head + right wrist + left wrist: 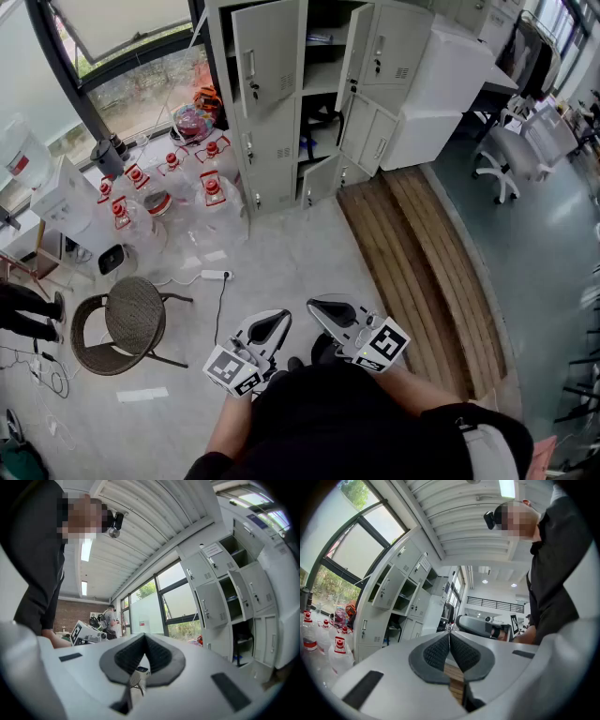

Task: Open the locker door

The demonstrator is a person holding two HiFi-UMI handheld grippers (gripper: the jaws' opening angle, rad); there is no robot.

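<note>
The grey locker bank (281, 103) stands at the far side of the floor, well away from me. Several of its doors hang ajar, among them an upper left door (265, 56) and a lower door (321, 180). Close to my body, my left gripper (284, 316) is shut with nothing between its jaws. My right gripper (313, 303) beside it is shut and empty too. The left gripper view shows the left gripper (449, 633) with its pads meeting, and the lockers (391, 597) to the left. In the right gripper view the right gripper (144, 635) is shut and the lockers (225, 592) stand at the right.
Several water bottles with red caps (211, 183) sit on the floor left of the lockers. A wicker chair (131, 319) and a power strip (216, 275) lie at my left. Wooden planks (422, 262) run along the right, with an office chair (506, 159) beyond.
</note>
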